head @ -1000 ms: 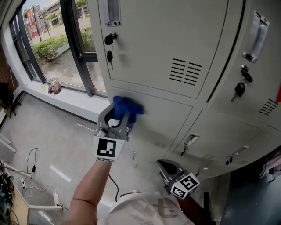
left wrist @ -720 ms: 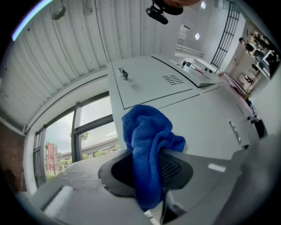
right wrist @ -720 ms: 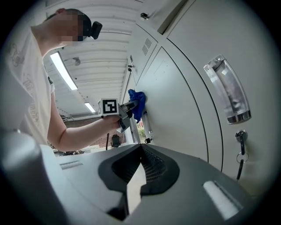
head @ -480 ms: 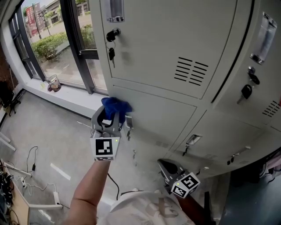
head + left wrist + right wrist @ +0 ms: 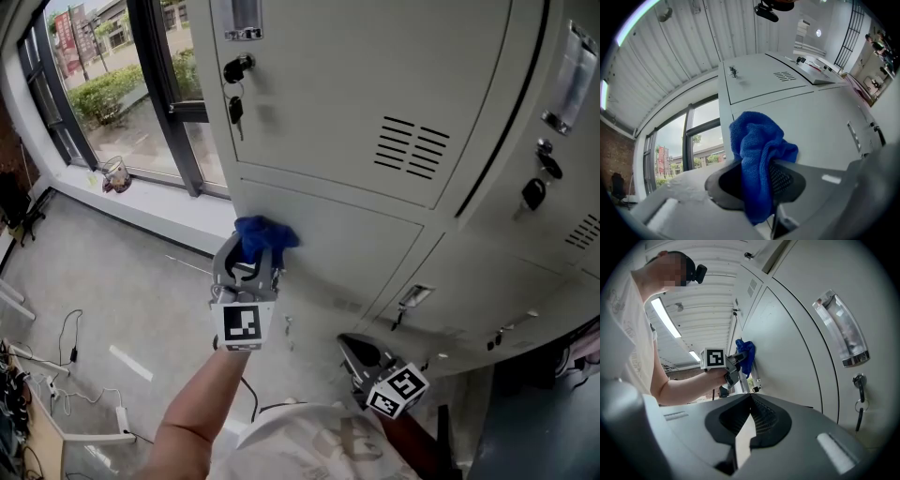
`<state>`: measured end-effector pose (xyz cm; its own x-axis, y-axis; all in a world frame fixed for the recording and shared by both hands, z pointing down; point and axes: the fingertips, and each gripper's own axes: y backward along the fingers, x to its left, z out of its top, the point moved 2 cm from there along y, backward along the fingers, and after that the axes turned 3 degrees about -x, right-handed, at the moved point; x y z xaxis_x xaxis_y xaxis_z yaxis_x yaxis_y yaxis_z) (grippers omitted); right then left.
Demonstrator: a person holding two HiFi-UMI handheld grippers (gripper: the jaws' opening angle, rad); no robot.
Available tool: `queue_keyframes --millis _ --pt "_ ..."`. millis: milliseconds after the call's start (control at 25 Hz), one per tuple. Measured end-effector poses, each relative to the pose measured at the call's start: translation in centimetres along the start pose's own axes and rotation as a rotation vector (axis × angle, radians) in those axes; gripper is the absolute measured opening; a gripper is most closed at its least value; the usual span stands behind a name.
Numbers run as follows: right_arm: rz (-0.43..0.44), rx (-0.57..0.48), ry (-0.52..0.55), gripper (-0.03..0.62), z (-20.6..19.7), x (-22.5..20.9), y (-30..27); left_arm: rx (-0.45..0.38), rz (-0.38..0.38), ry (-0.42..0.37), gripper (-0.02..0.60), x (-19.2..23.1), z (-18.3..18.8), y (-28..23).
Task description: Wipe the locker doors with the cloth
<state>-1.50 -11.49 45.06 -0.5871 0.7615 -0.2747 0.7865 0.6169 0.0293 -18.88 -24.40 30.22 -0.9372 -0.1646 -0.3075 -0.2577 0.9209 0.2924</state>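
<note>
A bunched blue cloth [image 5: 263, 235] is pinched in my left gripper [image 5: 251, 258], which presses it against the grey lower locker door [image 5: 347, 253] near that door's left edge. In the left gripper view the cloth [image 5: 759, 164] hangs between the shut jaws, with the door [image 5: 815, 122] right behind it. My right gripper [image 5: 361, 359] hangs low by my body, jaws shut and empty, away from the lockers. From the right gripper view, the left gripper [image 5: 736, 363] and the cloth [image 5: 746, 355] show against the door.
The upper locker door [image 5: 356, 94] has a vent [image 5: 411, 146] and keys [image 5: 234, 89] in its lock. More locker doors with handles [image 5: 404, 304] and a key [image 5: 534, 192] stand to the right. A window [image 5: 103, 84] and a floor with cables [image 5: 66, 337] lie left.
My left gripper slid the cloth left along the lower door, then back right and slightly up. The right gripper stayed put.
</note>
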Motion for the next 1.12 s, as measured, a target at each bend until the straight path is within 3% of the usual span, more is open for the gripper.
queue_keyframes --millis 800,1120 --pt "-0.009 -0.008 -0.015 0.008 -0.1 -0.7 0.7 -0.019 -0.133 0.058 0.117 -7.6 1.9 0.0" --pt "-0.028 -0.013 -0.016 0.008 0.2 -1.3 1.8 -0.051 -0.221 0.023 0.118 -11.0 3.4 -0.1"
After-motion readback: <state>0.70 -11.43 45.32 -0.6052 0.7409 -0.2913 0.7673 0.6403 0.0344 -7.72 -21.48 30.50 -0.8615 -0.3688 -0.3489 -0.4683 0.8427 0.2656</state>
